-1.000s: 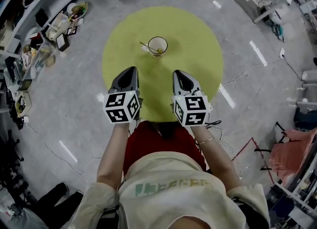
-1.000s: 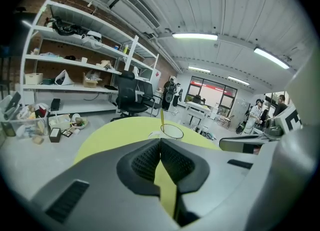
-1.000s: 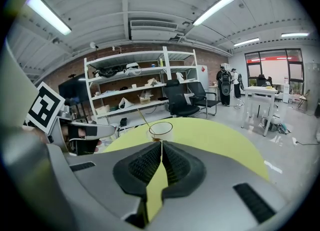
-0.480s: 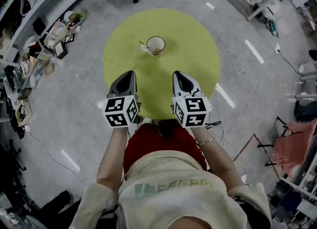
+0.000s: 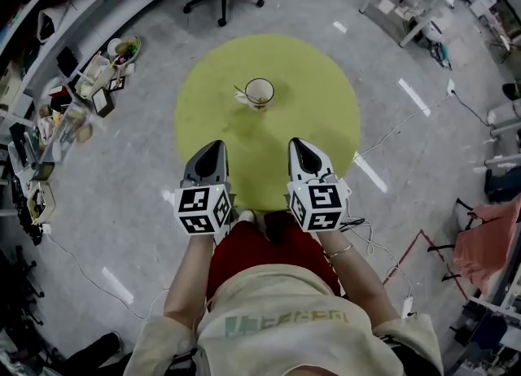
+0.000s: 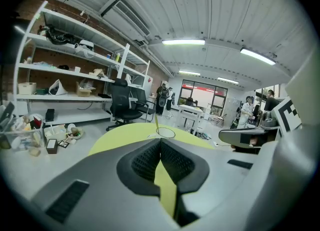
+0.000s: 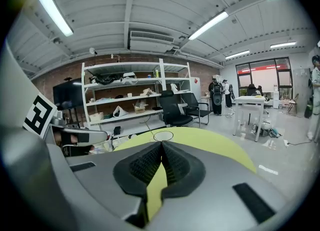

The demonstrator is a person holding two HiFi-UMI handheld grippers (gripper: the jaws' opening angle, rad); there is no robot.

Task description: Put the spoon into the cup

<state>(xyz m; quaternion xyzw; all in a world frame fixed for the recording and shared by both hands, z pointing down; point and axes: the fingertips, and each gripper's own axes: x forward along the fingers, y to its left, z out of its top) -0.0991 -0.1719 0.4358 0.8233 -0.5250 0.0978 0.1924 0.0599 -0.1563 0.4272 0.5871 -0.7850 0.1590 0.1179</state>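
Cup: upright, far-centre on the yellow bench; spoon stood in it, handle leaning left. Left gripper, right gripper: jaws pressed together, empty, at the near edge, well apart from cup; barely moved over the last second; task judged done.

Closed left hand-held gripper, closed right hand-held gripper
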